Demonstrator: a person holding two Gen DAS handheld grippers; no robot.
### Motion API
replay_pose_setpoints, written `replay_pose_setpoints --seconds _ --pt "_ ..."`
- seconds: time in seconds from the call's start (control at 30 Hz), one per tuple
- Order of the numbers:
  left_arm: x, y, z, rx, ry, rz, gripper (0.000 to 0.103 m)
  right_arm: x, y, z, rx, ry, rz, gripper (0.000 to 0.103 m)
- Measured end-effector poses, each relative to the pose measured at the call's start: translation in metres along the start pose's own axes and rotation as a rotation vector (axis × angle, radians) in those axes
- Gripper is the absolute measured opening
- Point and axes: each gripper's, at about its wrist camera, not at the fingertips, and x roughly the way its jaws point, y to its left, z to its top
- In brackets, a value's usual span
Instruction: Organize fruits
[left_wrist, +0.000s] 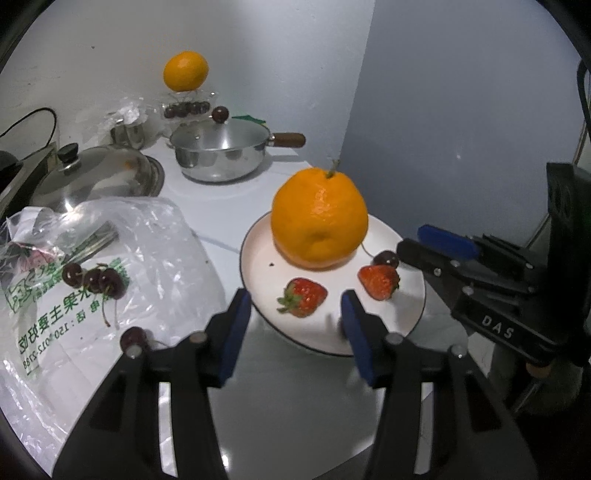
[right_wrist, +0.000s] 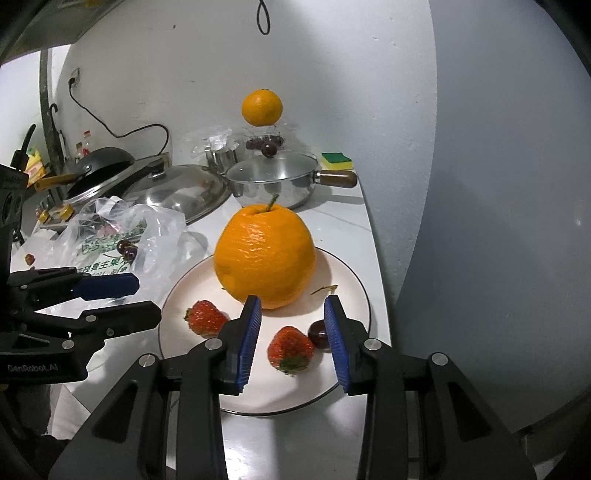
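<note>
right now: both tools open over the fruit plate

my left tool (left_wrist: 295, 317) hangs low over the near rim of the white plate (left_wrist: 258, 243), its blue pads spread wide with nothing between them but air and one strawberry (left_wrist: 303, 297) lying just ahead of the gap. my right tool (right_wrist: 293, 332) is likewise wide open and holds nothing; the second strawberry (right_wrist: 290, 350) lies on the plate between its pads, and a dark cherry (right_wrist: 318, 334) sits just beside that berry, close to the right pad. i cannot tell whether either pad touches the fruit.

the big orange (left_wrist: 319, 218) stands upright on the far half of the plate, stem up, behind both strawberries. from the right wrist view the first strawberry sits on the plate's left part, apart from the other one.

to the left of the plate a clear plastic bag (left_wrist: 110, 280) with green print lies on the white surface (left_wrist: 236, 192), with several cherries (left_wrist: 96, 280) on it and one more cherry (left_wrist: 133, 338) near my left tool's left finger.

farther back stand a steel pan (left_wrist: 221, 155) with a wooden handle, a domed steel lid (left_wrist: 96, 177), and a second orange (left_wrist: 185, 71) perched on a clear stand holding more cherries. a yellow and green sponge (right_wrist: 336, 160) lies behind the pan's handle.
</note>
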Motion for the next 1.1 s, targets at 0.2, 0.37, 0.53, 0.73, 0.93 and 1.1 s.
replay_pose_setpoints --seconds 0.2,0.37,0.53,0.73,0.93,1.1 --pt "-0.011 0.008 -0.003 -0.010 -0.016 0.005 0.052 -0.003 0.013 0.003 -0.017 -0.004 0.002 0.038" --pt "-0.020 0.017 -0.006 -0.020 -0.030 0.010 0.052 -0.005 0.025 0.005 -0.034 -0.003 0.004 0.038" --pt "-0.028 0.028 -0.010 -0.035 -0.043 0.015 0.052 -0.005 0.037 0.008 -0.049 -0.002 0.009 0.038" --pt "-0.036 0.042 -0.015 -0.057 -0.055 0.025 0.052 -0.002 0.054 0.011 -0.069 0.002 0.017 0.038" --pt "-0.045 0.058 -0.021 -0.080 -0.066 0.032 0.053 0.001 0.073 0.015 -0.092 0.005 0.029 0.038" --pt "-0.053 0.070 -0.025 -0.098 -0.079 0.041 0.053 0.002 0.088 0.017 -0.109 0.007 0.035 0.038"
